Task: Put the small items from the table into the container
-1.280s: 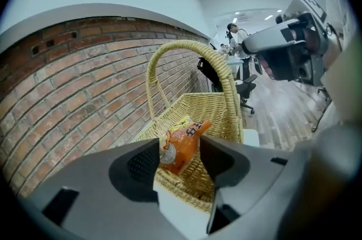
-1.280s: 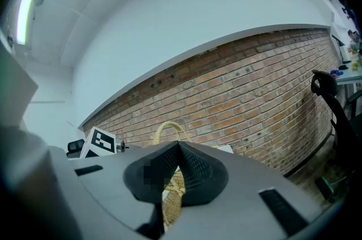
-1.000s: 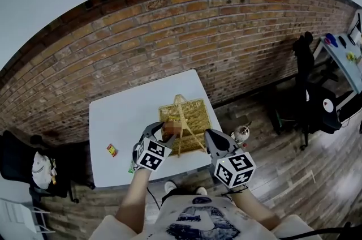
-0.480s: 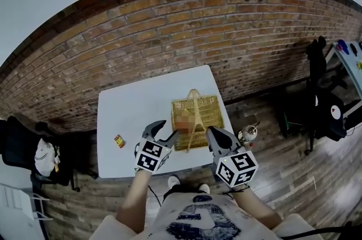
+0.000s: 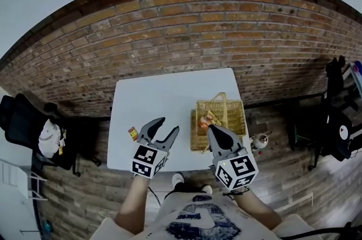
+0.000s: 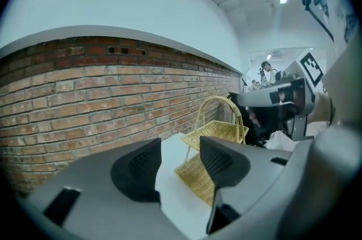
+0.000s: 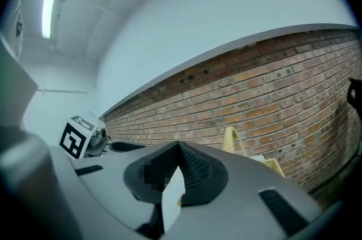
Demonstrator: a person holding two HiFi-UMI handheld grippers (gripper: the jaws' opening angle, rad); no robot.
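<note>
A wicker basket (image 5: 226,114) with a tall handle stands on the right part of the white table (image 5: 169,97). An orange packet (image 5: 206,121) lies inside it by the left wall. A small red and yellow item (image 5: 133,133) lies near the table's left front edge. My left gripper (image 5: 168,125) hangs open and empty above the table's front, between that item and the basket. Its pads (image 6: 138,168) frame the basket (image 6: 198,179). My right gripper (image 5: 212,131) is shut with nothing in it, at the basket's front edge; its tips (image 7: 178,146) meet.
A brick wall (image 5: 186,35) runs behind the table. A black chair (image 5: 22,120) with a white bag (image 5: 48,140) stands at the left. A small object (image 5: 260,140) sits on the wooden floor right of the table. A dark chair (image 5: 339,131) stands at the far right.
Both grippers have drawn back from over the basket and risen, the left one moving leftward off it. The orange packet stays in the basket. The left jaws stay equally wide.
</note>
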